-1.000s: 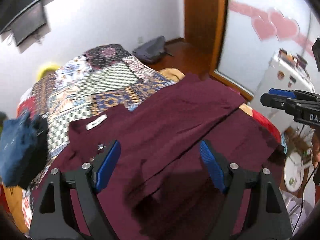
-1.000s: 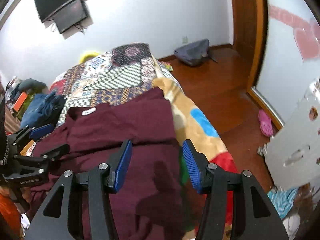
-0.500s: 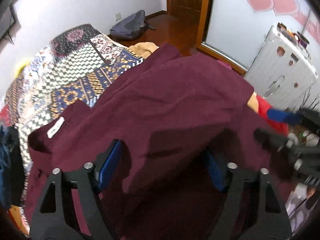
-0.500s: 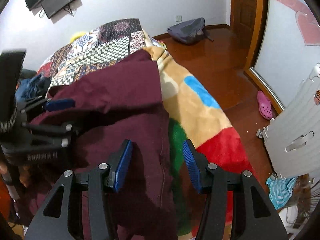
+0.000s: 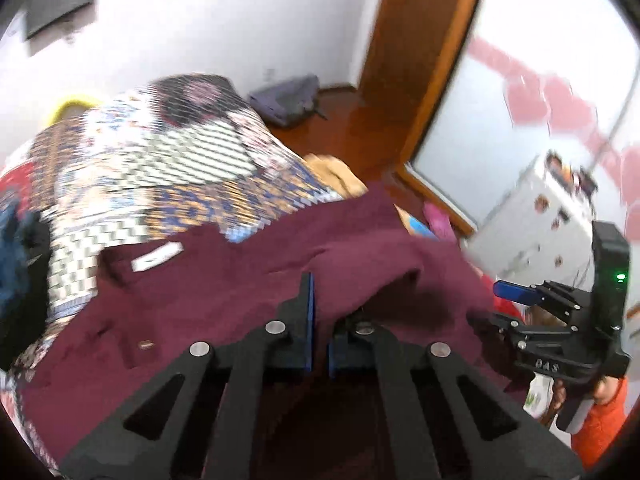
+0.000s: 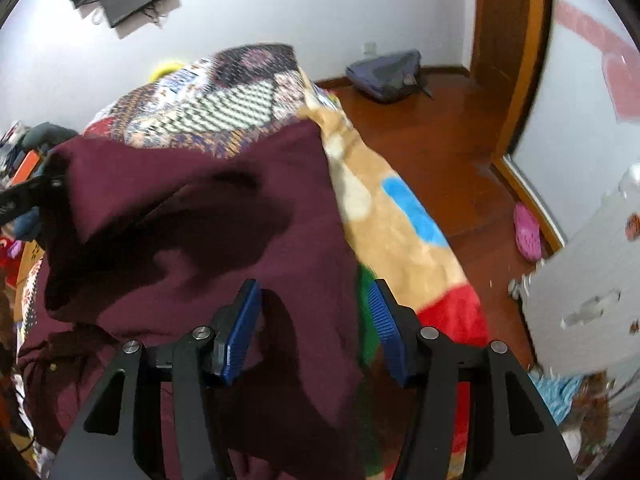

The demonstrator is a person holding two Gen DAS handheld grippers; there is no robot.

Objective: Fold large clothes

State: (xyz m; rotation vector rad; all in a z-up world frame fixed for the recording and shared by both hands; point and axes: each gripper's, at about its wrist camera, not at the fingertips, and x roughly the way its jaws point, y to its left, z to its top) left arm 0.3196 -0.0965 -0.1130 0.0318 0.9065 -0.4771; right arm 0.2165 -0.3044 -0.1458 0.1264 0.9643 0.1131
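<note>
**A:** Since the left gripper (image 5: 319, 320) has its fingers pinched together on a fold of the maroon garment (image 5: 240, 292), that side looks sorted to me. The garment's lying on the bed, over the patchwork quilt (image 5: 160, 160) and partly over the fleece blanket (image 6: 400, 216) at the bed's right edge. White neck label (image 5: 157, 257) is up at the far left, so I'd say the collar end points far-left and the long axis runs from there back toward the near right. Can't see the hem though, so that's a guess.

**B:** Agreed on the axis. Moving right, the right gripper (image 6: 314, 330) worries me more. Its fingers are apart, straddling the garment's right edge, with nothing between them actually gripped yet. One blue pad (image 6: 240, 332) sits over the cloth, the other is over the blanket.

**A:** So what goes wrong from here?

**B:** Two things, I reckon. If the right one closes where it is, it could bite the fleece blanket along with the cloth and drag both. And if the left hauls its fold across while the right side's free, the fabric just bunches up instead of creasing clean; it already looks rumpled in the middle.

**A:** Also the left grip is on a small ridge of cloth. Thin pinch, heavy garment, could slip out.

**B:** Yep. Left view's blurry too, so hard to judge how deep that bite is.
</note>
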